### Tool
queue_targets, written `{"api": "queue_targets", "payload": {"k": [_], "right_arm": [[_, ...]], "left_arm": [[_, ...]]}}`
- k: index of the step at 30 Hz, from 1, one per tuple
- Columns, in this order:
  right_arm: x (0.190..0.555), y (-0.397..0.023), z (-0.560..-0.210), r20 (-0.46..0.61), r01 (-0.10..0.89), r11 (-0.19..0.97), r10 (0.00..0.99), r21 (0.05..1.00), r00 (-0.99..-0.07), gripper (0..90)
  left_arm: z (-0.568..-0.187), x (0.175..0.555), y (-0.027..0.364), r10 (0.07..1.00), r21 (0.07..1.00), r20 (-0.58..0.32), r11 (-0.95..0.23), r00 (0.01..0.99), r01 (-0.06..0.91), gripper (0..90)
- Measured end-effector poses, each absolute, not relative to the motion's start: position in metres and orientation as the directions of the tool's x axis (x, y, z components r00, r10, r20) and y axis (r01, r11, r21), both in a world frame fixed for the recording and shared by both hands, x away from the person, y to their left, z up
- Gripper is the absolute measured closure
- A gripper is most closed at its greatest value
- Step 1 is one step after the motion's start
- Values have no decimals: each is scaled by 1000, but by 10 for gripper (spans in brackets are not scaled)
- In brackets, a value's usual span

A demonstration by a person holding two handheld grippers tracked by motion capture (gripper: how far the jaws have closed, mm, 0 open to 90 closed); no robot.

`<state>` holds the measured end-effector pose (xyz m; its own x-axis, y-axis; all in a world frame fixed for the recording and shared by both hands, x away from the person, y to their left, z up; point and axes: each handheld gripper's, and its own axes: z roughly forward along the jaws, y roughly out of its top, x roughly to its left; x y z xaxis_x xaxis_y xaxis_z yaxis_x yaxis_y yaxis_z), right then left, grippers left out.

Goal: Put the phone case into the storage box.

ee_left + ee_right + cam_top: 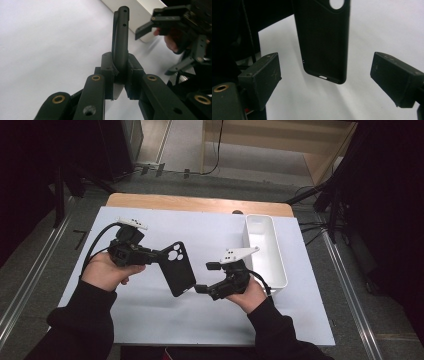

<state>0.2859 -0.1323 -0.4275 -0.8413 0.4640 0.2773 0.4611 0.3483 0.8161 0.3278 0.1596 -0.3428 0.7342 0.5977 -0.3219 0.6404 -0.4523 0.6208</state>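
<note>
A black phone case [177,267] with camera cut-outs hangs over the white sheet. My left gripper [156,255] is shut on its upper edge. In the left gripper view the jaws [119,72] clamp the case [120,37], seen edge-on and rising upright from them. My right gripper [205,277] sits just right of the case's lower end with its jaws wide open and nothing between its pads. In the right gripper view the case's bottom end [324,50], with its port slot, hangs ahead of the open gripper [328,68], apart from both pads.
An empty white bin [262,245] stands on the right side of the white sheet [165,315], close behind the right hand. The wooden table edge [200,202] runs along the back. Dark stands and cables flank the table.
</note>
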Motion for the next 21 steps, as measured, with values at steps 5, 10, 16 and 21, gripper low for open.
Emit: {"api": "queue_targets", "payload": {"k": [5,10,16,21], "right_arm": [[285,-127,-427,267,452,349,465,821,-844,81],[286,-125,-427,261,452,351,474,820,-841,81],[286,-123,-426,228,440,336,517,833,-825,81],[285,-116,-427,183,447,338,590,828,-786,81]], "left_arm": [[-345,332,156,610,624,-307,-450,730,638,790],[-343,339,147,621,620,-299,-451,724,642,790],[-333,342,141,640,613,-320,-423,699,667,790],[-328,345,134,677,601,-295,-418,675,682,790]]}}
